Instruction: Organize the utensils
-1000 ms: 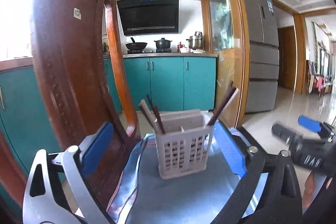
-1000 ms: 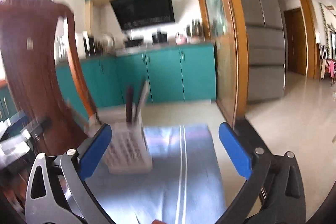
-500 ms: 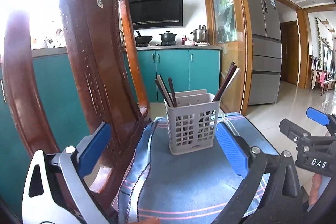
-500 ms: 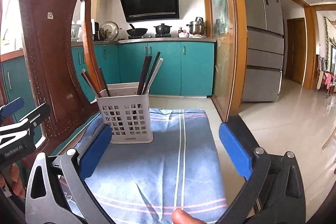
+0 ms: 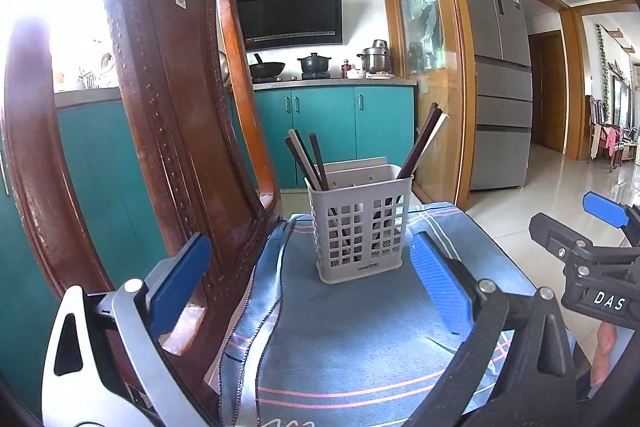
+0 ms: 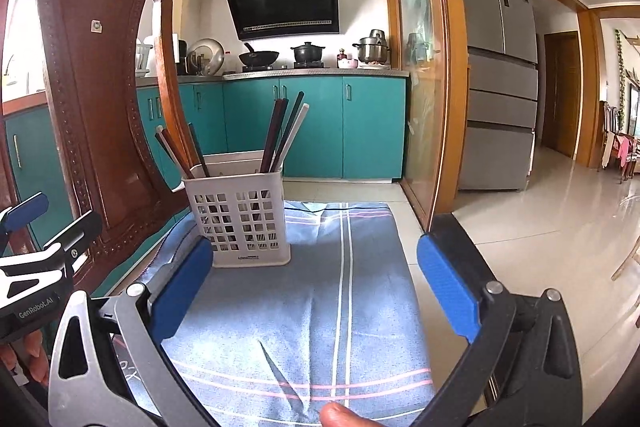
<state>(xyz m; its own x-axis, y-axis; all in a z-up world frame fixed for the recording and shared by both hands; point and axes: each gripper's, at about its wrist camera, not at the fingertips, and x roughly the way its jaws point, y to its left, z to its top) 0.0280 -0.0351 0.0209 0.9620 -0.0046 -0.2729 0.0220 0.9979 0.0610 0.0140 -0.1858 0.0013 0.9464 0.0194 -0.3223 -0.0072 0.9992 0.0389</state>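
White basket [image 5: 361, 229] beyond spread jaws

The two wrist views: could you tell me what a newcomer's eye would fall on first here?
Probably the white perforated plastic utensil basket standing on the blue striped cloth, with dark and pale chopsticks fanning out of two of its corners. Beside it towers the carved dark wooden chair back, and behind runs a wall of teal kitchen cabinets.

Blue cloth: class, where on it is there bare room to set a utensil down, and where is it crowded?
Free: the blue cloth between the basket and the open right gripper, and right of the basket. Crowded: the left edge, by the chair.
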